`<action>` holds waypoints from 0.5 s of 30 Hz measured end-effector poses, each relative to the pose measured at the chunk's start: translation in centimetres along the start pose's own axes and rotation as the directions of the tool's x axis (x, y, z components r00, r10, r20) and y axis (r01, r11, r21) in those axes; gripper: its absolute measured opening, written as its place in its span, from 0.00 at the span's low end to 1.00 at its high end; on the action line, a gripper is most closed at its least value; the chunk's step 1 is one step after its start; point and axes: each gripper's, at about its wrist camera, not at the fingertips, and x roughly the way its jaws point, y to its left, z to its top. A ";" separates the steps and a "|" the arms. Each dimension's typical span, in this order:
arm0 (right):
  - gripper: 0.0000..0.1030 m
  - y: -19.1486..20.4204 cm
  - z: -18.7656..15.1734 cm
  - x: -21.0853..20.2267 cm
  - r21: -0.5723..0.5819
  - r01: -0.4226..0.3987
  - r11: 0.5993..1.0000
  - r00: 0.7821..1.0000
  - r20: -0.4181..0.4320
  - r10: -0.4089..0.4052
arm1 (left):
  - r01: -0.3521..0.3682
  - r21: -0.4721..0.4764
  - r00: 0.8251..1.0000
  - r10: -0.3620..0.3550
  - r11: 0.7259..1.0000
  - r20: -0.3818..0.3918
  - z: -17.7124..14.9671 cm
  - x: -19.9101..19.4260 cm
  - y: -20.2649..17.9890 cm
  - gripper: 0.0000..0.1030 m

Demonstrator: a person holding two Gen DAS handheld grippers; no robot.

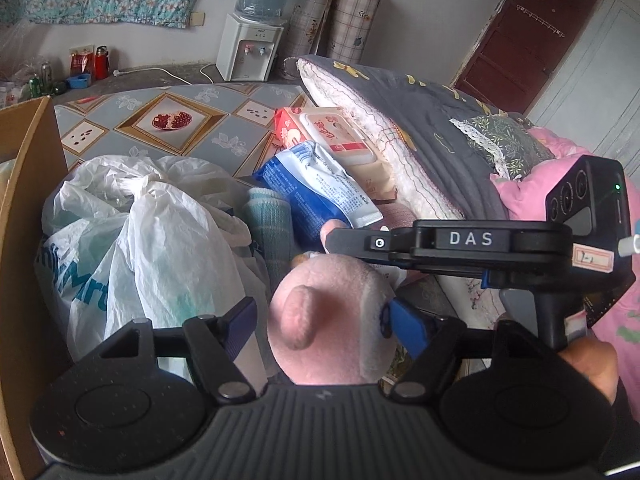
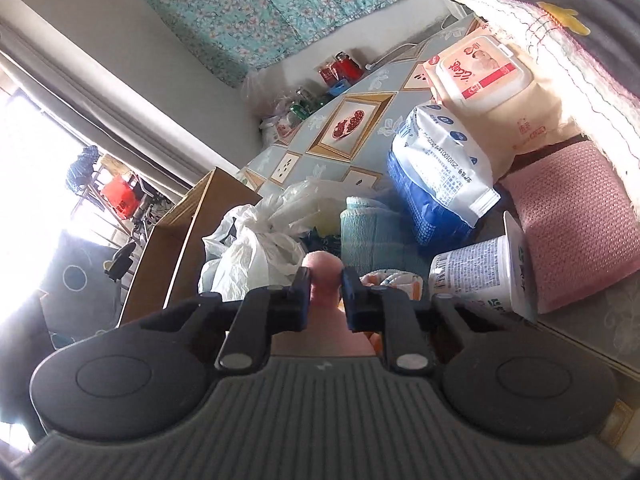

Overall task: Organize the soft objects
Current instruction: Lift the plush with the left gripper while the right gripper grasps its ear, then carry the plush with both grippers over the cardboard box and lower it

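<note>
Left gripper: one, at 6 o'clock in its own view; jaws stood wide, each blue finger against a side of the pink plush toy, which sat between them.
Right gripper: one; jaws nearly closed, pinching a narrow pink part of the plush toy. In the left view it lay across from 3 o'clock, tip just above the toy.
Hand: one visible, at 4 o'clock, gripping the right gripper's handle.
Plastic bags: a white crumpled heap at 9 o'clock beside the toy; count not clear.
Cardboard box: one, wall at the 9 o'clock edge.
Yogurt cup: one, on its side at 3 o'clock in the right view.
Knitted pieces: one teal, one pink.
Blue-white pouch: one, at 12 o'clock beyond the toy.
Wet-wipes pack: one, behind the pouch.
Grey quilt: one, at 1 o'clock.
Water dispenser: one, farthest, against the wall.
</note>
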 end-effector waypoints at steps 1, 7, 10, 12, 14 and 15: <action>0.14 -0.1 -0.1 -0.1 0.004 -0.002 1.000 1.000 -0.004 0.002 | 0.002 0.004 1.000 -0.002 1.000 -0.004 -0.1 0.0 0.0 0.75; 0.13 0.5 -0.4 0.1 -0.009 0.000 1.000 1.000 -0.004 0.000 | 0.002 -0.014 0.997 -0.003 1.000 -0.080 -0.8 1.3 0.4 0.81; 0.11 1.0 -0.6 0.1 -0.032 0.013 0.999 1.000 0.003 -0.013 | -0.024 0.008 0.998 0.024 1.000 -0.062 -1.3 1.6 0.2 0.81; 0.11 1.3 -0.6 -0.1 -0.041 0.017 0.999 1.000 0.009 -0.017 | -0.027 0.010 0.999 0.028 1.000 -0.047 -1.4 1.4 0.0 0.80; 0.10 1.6 -0.6 -0.5 -0.044 0.014 0.999 1.000 0.017 -0.013 | -0.035 0.026 0.999 0.036 0.999 -0.033 -1.5 1.0 -0.3 0.78; 0.10 1.9 -0.6 -0.9 -0.048 0.012 0.999 1.000 0.022 -0.010 | -0.036 0.034 0.999 0.037 0.999 -0.026 -1.7 0.8 -0.5 0.78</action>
